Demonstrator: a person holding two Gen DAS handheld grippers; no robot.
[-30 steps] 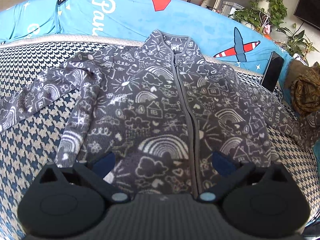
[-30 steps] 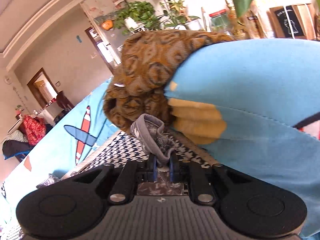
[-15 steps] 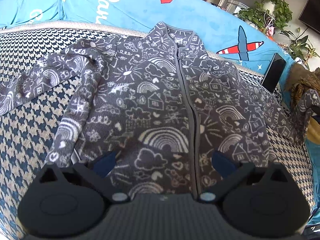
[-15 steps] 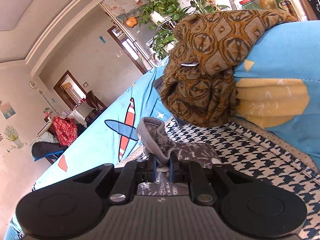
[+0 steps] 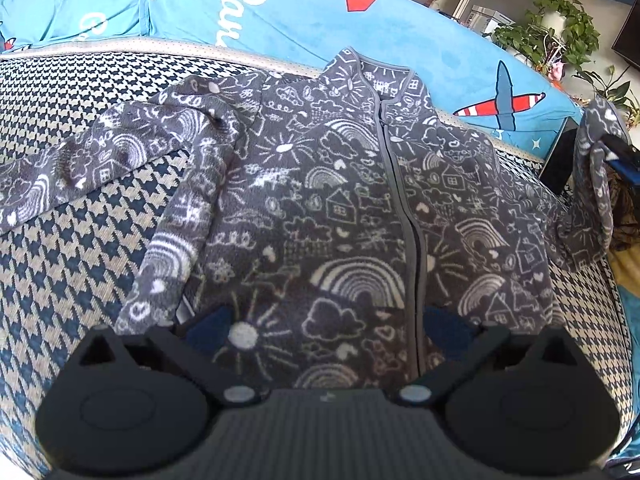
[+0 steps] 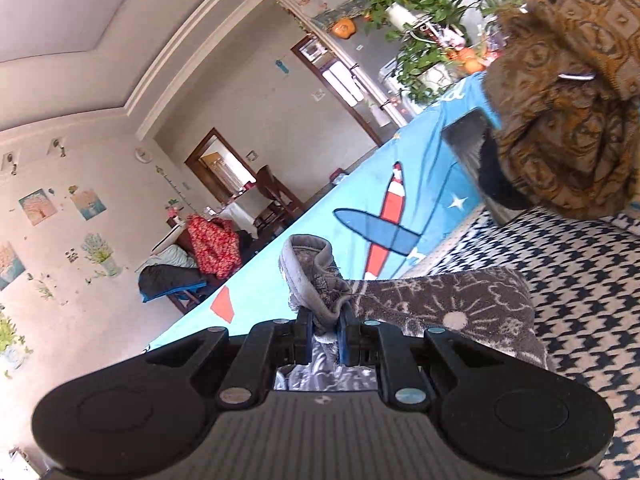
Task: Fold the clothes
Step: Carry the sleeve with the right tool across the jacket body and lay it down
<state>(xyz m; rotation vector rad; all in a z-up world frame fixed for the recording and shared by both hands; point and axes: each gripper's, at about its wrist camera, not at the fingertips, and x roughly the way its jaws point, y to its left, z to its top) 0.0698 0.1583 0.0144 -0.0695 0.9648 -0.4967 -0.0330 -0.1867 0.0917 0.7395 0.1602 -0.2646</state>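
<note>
The grey patterned jacket (image 5: 320, 208) is spread flat on the houndstooth sofa (image 5: 72, 240), ahead of the wide-open fingers of the left gripper (image 5: 326, 326). Its sleeve cuff (image 6: 316, 280) is pinched between the closed fingers of the right gripper (image 6: 324, 336), raised before the blue cover (image 6: 360, 240).

Fuzzy fleece jacket (image 5: 344, 216), matt

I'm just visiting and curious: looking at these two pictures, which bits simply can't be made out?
- Left wrist view: bottom hem of the grey doodle-print fleece jacket, hidden behind the open left gripper.
- Left wrist view: far end of its sleeve, cut off by the left edge.
- Right wrist view: the pinched grey cuff covers the shut right gripper's pads.
- Right wrist view: small wall pictures, too small to read.
</note>
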